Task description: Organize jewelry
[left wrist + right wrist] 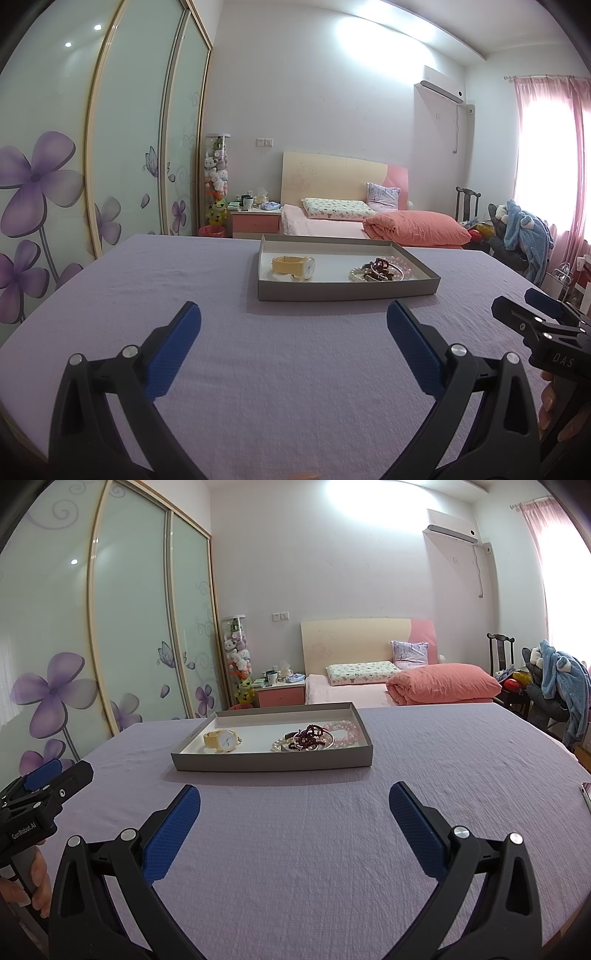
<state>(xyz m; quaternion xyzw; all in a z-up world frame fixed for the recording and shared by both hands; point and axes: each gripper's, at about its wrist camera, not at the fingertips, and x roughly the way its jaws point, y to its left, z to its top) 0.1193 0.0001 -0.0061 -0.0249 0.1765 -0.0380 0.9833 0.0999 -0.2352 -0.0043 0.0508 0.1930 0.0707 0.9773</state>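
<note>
A shallow grey tray [347, 290] [273, 762] lies on the lilac tablecloth ahead of both grippers. Its left half holds a cream-yellow watch [293, 266] [221, 740]. On the right lies a tangle of bracelets: white pearls [357, 275] [277, 744], dark red beads [380, 266] [308, 736], a silver bangle and pink beads [404, 266] [345, 733]. My left gripper [293, 314] is open and empty, short of the tray. My right gripper [294, 795] is likewise open and empty, just before the tray's near wall.
The table is covered by a lilac cloth [314, 849]. A flower-printed sliding wardrobe [92, 147] stands at the left. Beyond the table are a bed with a salmon quilt [443, 688], a pink nightstand [255, 221] and a chair draped in blue clothing [569, 686].
</note>
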